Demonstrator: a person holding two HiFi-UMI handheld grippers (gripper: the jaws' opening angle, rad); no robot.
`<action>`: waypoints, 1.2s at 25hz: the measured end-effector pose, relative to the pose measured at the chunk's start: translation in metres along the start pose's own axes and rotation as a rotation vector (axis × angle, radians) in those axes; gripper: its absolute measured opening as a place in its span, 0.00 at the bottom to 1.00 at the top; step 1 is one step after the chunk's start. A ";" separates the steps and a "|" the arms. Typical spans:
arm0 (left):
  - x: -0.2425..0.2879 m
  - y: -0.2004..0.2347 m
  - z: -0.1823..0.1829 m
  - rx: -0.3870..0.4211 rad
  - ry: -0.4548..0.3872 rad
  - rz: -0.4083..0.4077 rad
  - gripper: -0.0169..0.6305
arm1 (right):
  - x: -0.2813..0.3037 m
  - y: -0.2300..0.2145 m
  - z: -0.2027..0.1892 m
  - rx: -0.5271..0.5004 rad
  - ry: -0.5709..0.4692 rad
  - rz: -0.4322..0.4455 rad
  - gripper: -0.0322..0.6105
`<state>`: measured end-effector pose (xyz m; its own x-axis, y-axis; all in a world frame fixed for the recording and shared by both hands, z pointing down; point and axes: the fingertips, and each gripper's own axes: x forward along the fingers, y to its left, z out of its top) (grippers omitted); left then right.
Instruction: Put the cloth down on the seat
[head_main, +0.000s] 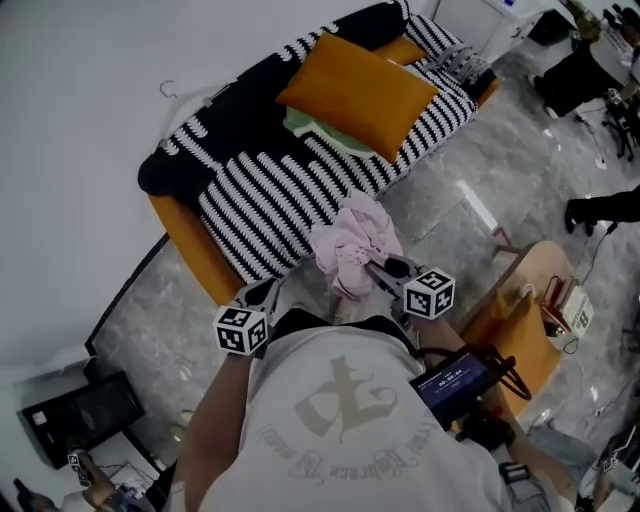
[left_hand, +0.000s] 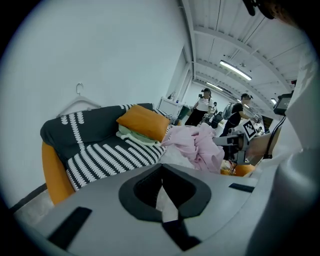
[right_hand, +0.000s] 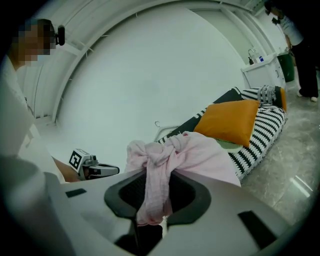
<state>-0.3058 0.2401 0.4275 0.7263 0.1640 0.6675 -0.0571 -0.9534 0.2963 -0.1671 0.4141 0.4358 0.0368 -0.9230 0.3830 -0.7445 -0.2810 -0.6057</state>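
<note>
A crumpled pink cloth (head_main: 352, 240) hangs in the air just in front of the sofa's front edge, over the grey floor. My right gripper (head_main: 377, 268) is shut on it; in the right gripper view a twisted strand of the cloth (right_hand: 185, 152) runs down between the jaws of that gripper (right_hand: 155, 195). The seat (head_main: 270, 190) is a sofa under a black-and-white striped cover. My left gripper (head_main: 268, 292) is low and to the left of the cloth, apart from it. Its jaws meet at the tips with nothing between them (left_hand: 161, 187). From there the cloth (left_hand: 200, 145) shows to the right.
An orange pillow (head_main: 355, 90) lies on the sofa's back part with a pale green cloth (head_main: 310, 128) under it. A white hanger (head_main: 170, 90) rests on the sofa's left end. A wooden chair (head_main: 530, 300) with small items stands at my right. People (left_hand: 202, 105) stand far behind.
</note>
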 end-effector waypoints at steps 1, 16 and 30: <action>0.002 -0.001 0.003 0.003 0.000 0.000 0.05 | 0.001 -0.003 0.002 0.001 -0.003 0.002 0.22; 0.085 0.019 0.054 0.025 0.045 -0.101 0.05 | -0.001 -0.067 0.042 0.041 -0.037 -0.119 0.22; 0.138 0.088 0.135 0.058 0.072 -0.177 0.05 | 0.072 -0.096 0.116 0.054 -0.039 -0.189 0.22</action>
<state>-0.1180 0.1443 0.4541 0.6708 0.3460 0.6560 0.1086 -0.9208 0.3746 -0.0153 0.3438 0.4407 0.1996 -0.8615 0.4668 -0.6849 -0.4633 -0.5623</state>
